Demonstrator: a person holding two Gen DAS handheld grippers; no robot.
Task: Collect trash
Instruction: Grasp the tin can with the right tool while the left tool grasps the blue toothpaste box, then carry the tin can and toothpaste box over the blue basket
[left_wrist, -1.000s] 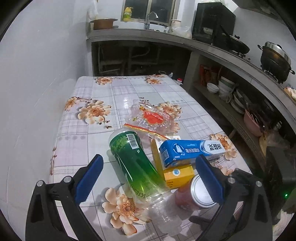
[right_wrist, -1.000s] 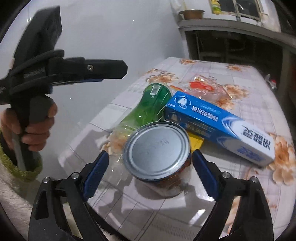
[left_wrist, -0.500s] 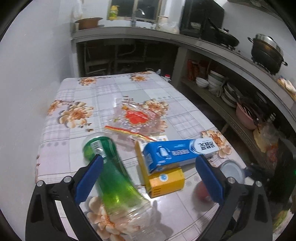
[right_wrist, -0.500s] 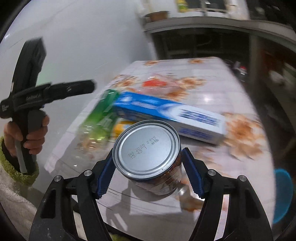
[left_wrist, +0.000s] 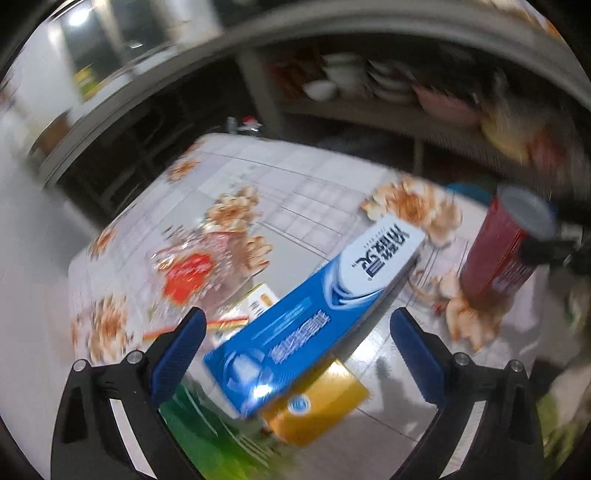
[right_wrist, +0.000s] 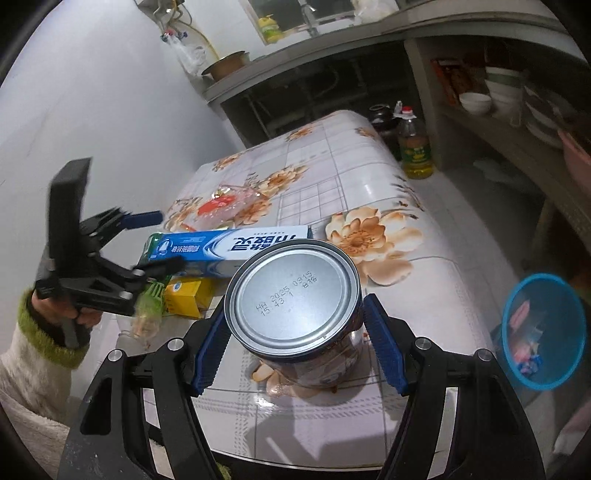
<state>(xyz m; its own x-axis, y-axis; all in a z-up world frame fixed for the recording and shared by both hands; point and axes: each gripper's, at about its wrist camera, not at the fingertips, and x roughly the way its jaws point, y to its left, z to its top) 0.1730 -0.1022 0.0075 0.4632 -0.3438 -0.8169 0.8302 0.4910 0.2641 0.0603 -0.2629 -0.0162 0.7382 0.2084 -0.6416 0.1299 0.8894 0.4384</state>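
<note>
Right tool (right_wrist: 293, 347) clamped on tin can (right_wrist: 293, 295).
Left tool (left_wrist: 295, 354) spread wide above blue carton (left_wrist: 314, 314), gripping nothing; can raised over surface (right_wrist: 369, 177).

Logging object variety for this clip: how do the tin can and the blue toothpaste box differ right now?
The tin can is a round cylinder with a bare metal lid; the blue toothpaste box is long, flat-sided printed card. The tin can sits between the pads of the right hand-held gripper; the blue toothpaste box is in nobody's grip. The tin can is upright; the blue toothpaste box lies lengthwise across the yellow box. Both are still over the flowered table.
</note>
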